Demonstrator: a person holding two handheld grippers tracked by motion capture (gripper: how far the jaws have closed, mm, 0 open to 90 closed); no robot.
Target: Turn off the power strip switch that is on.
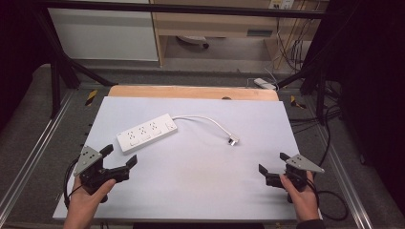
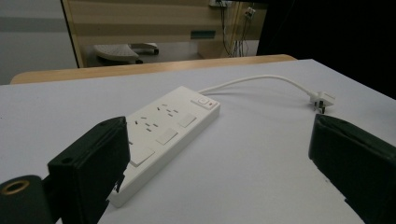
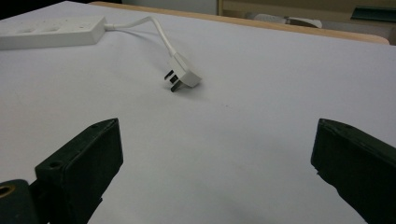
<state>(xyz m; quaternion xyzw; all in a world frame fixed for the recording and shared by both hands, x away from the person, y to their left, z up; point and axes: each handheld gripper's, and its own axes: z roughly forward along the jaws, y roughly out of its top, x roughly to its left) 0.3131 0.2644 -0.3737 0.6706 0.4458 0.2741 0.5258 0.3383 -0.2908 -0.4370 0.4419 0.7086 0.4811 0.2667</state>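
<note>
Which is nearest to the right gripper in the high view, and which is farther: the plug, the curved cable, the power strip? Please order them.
From the right gripper:
1. Plug, up and to its left, lying on the white sheet.
2. Curved cable, farther back toward the middle.
3. Power strip, farthest, on the left side.

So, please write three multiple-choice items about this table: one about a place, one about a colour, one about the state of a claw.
1. Where does the power strip lie on the table?
A. nearer the left claw
B. nearer the right claw
C. off the table

2. What colour is the plug with its cord?
A. black
B. white
C. red

3. How is the left claw?
A. shut on the cord
B. shut on nothing
C. open, holding nothing

Answers:
1 A, the high view shows the strip just ahead of the left claw.
2 B, both are white in the right gripper view.
3 C, its jaws stand wide apart around bare table.
</note>
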